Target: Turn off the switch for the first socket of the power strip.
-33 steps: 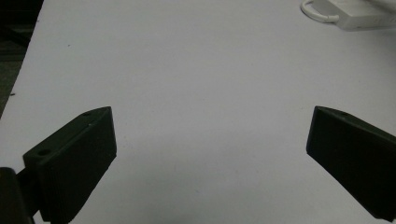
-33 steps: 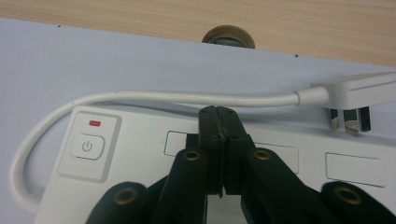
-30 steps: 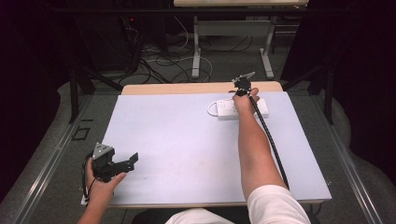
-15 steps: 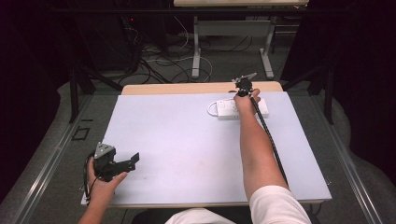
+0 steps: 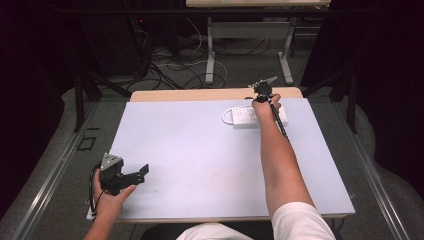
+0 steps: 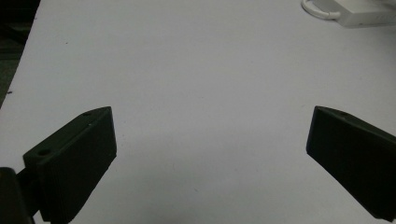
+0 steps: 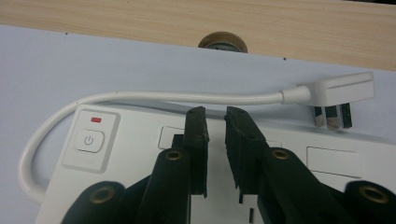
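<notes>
On the left side of the table point(image 5: 200, 165), near the front edge, your left hand point(image 5: 111, 200) holds the left gripper point(image 5: 142, 172) low over the pale top. Its jaws are wide apart, with bare table between them. It points toward the far right, where a corner of the power strip point(image 6: 369, 11) shows well away from it. Across the table, your right arm point(image 5: 277, 160) reaches far out to the back. At its end your right hand holds the right gripper point(image 7: 215, 122) just over the white power strip, which lies near the back edge of the table, on the right half. Those jaws are almost closed, with a thin gap between them, and you can't tell if they pinch anything. They point down at the top of the strip, in the middle of its length. To the left of them on the strip is a round power button point(image 7: 89, 140) with a small red light point(image 7: 95, 120) above it. A white cord point(image 7: 140, 97) loops out from the strip's left end and runs behind it to a white plug point(image 7: 338, 93) lying flat on the table, its metal pins facing the strip. Behind the plug and cord is a strip of bare wood point(image 7: 233, 18) along the back edge.
</notes>
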Demonstrator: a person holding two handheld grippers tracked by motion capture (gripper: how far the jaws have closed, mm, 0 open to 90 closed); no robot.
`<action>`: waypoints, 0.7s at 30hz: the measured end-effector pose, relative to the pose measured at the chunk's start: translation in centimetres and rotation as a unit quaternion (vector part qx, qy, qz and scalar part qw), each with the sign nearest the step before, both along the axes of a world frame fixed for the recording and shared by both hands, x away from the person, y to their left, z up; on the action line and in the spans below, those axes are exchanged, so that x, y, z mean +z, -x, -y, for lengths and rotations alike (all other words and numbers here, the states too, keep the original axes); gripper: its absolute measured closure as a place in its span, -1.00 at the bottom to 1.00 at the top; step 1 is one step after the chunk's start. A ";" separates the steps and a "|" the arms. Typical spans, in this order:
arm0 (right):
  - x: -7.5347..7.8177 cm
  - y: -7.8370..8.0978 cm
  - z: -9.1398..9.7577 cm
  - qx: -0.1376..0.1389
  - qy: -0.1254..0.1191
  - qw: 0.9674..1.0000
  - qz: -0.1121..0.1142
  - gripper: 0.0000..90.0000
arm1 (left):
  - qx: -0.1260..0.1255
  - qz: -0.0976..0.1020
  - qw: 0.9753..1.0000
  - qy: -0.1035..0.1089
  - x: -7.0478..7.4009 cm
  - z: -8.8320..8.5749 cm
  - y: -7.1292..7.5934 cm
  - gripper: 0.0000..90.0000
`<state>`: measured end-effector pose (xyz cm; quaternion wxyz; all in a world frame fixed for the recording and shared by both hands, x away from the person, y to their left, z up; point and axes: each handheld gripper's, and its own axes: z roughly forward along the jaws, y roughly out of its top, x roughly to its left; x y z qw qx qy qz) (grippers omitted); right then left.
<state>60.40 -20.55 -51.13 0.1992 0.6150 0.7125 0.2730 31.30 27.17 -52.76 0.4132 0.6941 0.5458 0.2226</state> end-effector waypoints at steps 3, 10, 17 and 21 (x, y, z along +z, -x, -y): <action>0.2 0.1 0.1 0.003 -0.001 1.000 0.002 0.67 | 0.000 -0.001 1.000 0.001 0.0 0.1 0.0 -0.96; 0.7 0.4 0.3 0.013 -0.010 1.000 0.007 0.52 | -0.002 -0.001 1.000 0.002 0.0 0.2 -0.2 -0.96; 1.3 0.8 0.4 0.012 -0.017 1.000 0.005 0.36 | -0.008 -0.003 1.000 0.002 -0.1 0.4 -0.5 -0.96; 1.4 0.9 0.5 0.016 -0.019 1.000 0.004 0.30 | -0.011 -0.002 1.000 0.005 -0.1 0.7 -0.9 -0.96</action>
